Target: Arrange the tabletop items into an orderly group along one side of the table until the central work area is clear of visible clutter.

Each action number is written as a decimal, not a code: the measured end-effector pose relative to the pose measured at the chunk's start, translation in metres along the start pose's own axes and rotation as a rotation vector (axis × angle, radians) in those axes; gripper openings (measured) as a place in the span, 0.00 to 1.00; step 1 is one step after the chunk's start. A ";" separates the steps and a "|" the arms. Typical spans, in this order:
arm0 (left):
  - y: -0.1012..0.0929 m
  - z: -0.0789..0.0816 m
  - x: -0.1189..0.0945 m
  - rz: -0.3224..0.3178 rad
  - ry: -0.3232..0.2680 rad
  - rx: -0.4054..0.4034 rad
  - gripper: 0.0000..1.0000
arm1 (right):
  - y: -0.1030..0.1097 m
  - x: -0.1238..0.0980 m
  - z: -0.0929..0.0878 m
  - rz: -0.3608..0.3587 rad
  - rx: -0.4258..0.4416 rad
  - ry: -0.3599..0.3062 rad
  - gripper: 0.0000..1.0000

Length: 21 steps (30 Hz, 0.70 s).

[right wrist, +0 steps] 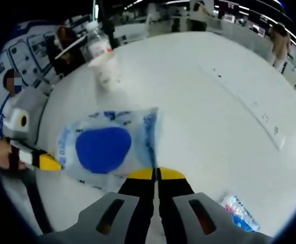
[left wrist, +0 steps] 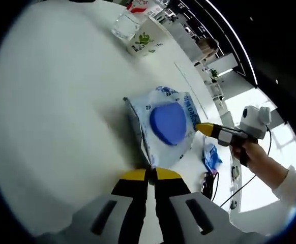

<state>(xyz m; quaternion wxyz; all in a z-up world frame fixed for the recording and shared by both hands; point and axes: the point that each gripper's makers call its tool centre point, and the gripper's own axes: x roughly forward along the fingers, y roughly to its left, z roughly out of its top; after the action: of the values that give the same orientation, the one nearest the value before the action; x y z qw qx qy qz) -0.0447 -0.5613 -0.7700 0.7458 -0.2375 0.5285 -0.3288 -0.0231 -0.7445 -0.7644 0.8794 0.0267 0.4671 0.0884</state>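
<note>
White table. Wipes pack, blue lid up, lies mid-table between 2 grippers. Left gripper pinched closed on its near edge; right gripper closed on the far edge. Cup and bottle stand beyond. Small packet lies right.

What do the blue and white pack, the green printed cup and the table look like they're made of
The pack looks like soft glossy plastic film: it crinkles, shines, and has a raised blue lid, probably harder plastic. The cup seems matte paper, opaque white with printed green. The table looks like smooth white laminate with a dull sheen, though I can't be sure.
</note>
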 end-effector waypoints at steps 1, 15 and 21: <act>0.000 0.005 -0.002 0.003 -0.012 0.015 0.00 | 0.003 -0.004 -0.002 -0.002 -0.005 -0.007 0.00; -0.052 0.055 -0.022 -0.104 -0.101 0.306 0.00 | 0.015 -0.099 -0.005 -0.062 0.268 -0.322 0.00; -0.075 0.070 -0.024 -0.161 -0.105 0.377 0.00 | 0.027 -0.136 -0.008 -0.086 0.379 -0.440 0.00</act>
<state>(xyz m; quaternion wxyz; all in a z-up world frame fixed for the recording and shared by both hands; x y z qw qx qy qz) -0.0021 -0.5934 -0.6794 0.7750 -0.1518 0.3972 -0.4675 -0.1077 -0.7428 -0.6541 0.9417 0.1895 0.2743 -0.0456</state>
